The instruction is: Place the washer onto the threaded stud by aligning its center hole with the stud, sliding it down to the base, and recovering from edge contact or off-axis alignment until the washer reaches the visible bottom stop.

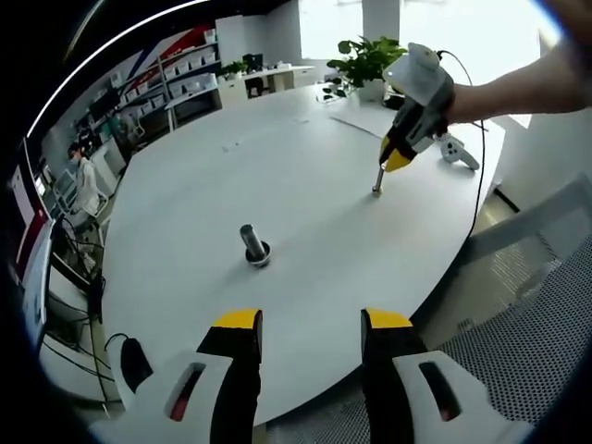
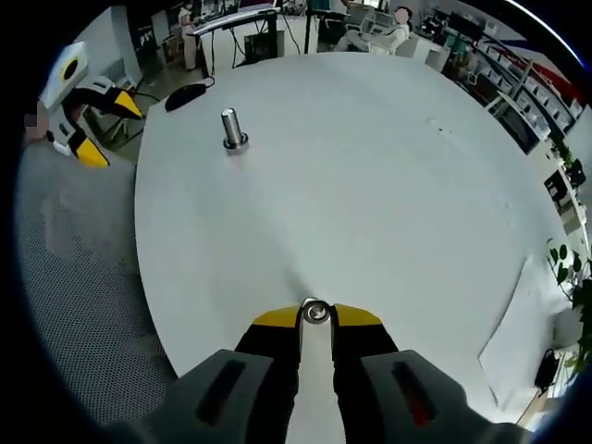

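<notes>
Near the desk (image 2: 388, 185) edge, right hand-held gripper (image 2: 315, 316) clamps the washer (image 2: 316, 313); threaded stud (image 2: 231, 128) still bare, well apart. Left hand-held gripper (image 1: 310, 328) apart, idle.

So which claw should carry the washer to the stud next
Right. Its claw is already shut on the washer, with the stud ahead across the table. The left claw is open.
</notes>
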Action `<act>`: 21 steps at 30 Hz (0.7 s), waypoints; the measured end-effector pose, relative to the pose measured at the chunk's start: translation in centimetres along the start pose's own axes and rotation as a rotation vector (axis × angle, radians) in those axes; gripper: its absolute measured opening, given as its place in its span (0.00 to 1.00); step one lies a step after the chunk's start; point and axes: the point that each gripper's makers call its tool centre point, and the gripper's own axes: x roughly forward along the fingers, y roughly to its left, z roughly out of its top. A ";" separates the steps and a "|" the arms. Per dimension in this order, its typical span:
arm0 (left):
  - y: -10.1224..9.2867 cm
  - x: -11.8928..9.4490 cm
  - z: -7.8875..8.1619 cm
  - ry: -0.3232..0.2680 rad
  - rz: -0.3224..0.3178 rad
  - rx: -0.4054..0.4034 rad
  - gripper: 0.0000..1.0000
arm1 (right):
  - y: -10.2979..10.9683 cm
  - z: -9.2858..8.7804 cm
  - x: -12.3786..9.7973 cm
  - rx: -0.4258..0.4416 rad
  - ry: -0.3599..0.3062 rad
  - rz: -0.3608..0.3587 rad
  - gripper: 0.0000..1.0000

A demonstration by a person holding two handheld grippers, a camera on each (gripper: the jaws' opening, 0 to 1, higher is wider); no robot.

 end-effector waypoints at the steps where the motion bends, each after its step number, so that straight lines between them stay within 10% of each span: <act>1: 0.0 0.0 0.0 0.000 0.000 0.000 0.41 | 0.0 0.1 0.0 -0.001 -0.002 0.000 0.14; 21: -0.1 0.1 -0.3 0.009 -0.005 -0.001 0.41 | 0.3 -0.2 2.4 -0.041 0.061 0.029 0.14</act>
